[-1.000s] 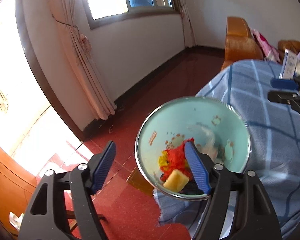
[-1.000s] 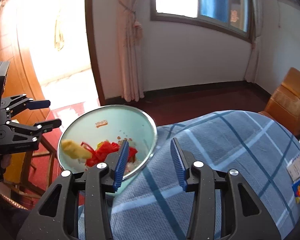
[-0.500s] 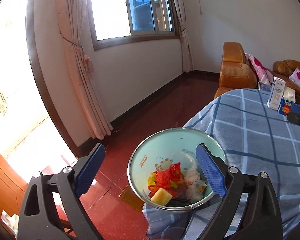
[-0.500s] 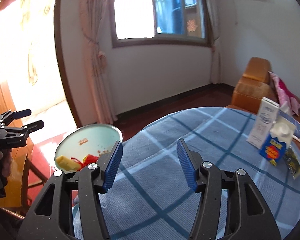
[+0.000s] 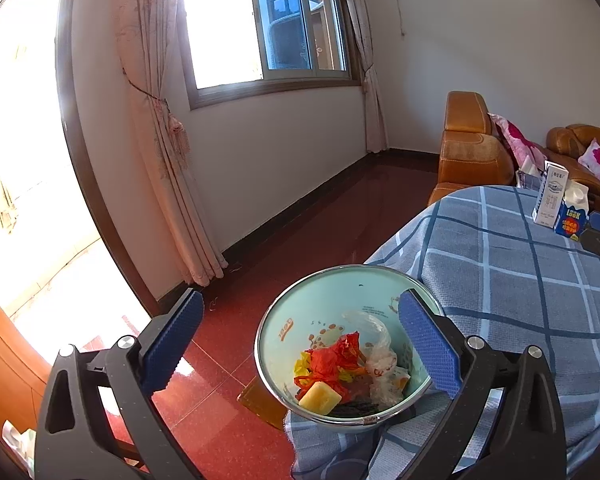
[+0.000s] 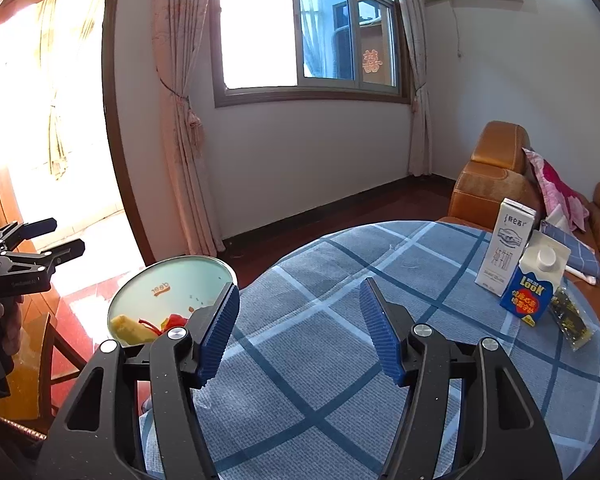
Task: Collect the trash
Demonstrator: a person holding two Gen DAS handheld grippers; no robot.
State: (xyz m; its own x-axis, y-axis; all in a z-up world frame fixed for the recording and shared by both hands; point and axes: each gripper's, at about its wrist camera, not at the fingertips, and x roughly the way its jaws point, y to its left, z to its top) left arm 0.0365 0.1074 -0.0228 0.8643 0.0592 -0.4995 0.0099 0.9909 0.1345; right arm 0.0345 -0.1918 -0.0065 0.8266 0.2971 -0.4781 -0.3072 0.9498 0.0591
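Bowl, pale green, at the near left edge of the blue checked tablecloth; holds red wrapper, yellow block, clear plastic.
Left gripper: jaws just opening, now spread wide, empty.
Right gripper: jaws just opening, partway apart, empty, over bare cloth.
White carton, blue carton, dark packet: far right of table.

Both tools just opened, nothing between pads — left tool wider than right tool

bowl – table edge (left) | cartons – far right
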